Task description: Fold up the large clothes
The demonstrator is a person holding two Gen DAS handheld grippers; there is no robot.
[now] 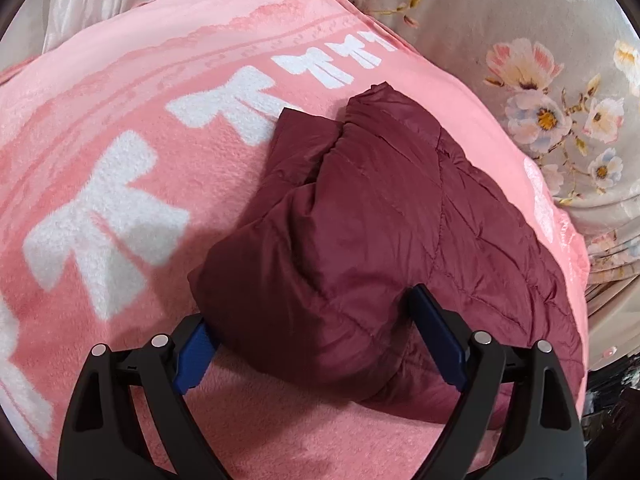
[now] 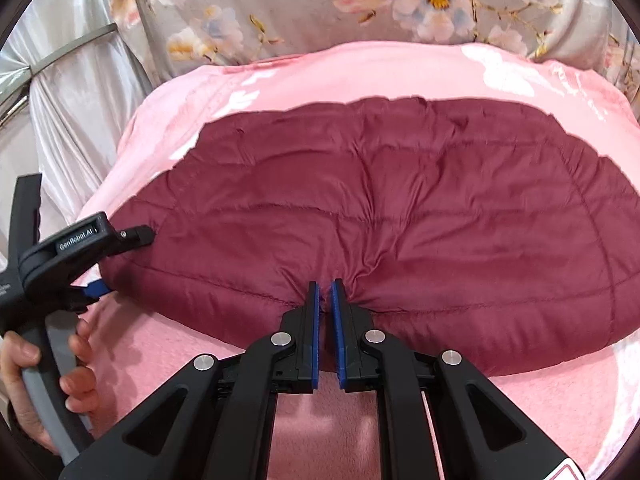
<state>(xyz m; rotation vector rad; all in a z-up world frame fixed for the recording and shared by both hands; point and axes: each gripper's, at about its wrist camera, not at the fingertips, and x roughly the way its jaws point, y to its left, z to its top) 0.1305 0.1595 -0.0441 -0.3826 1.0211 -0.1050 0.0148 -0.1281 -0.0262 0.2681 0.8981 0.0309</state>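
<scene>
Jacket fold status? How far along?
Done: maroon jacket already lies as a compact folded bundle on the pink blanket. In hand: right gripper pinches its near edge; left gripper straddles a corner, open. Left: close, final fold, release.

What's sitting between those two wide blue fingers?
A bulging corner of the maroon quilted jacket sits between the left gripper's fingers, seen in the left wrist view.
</scene>
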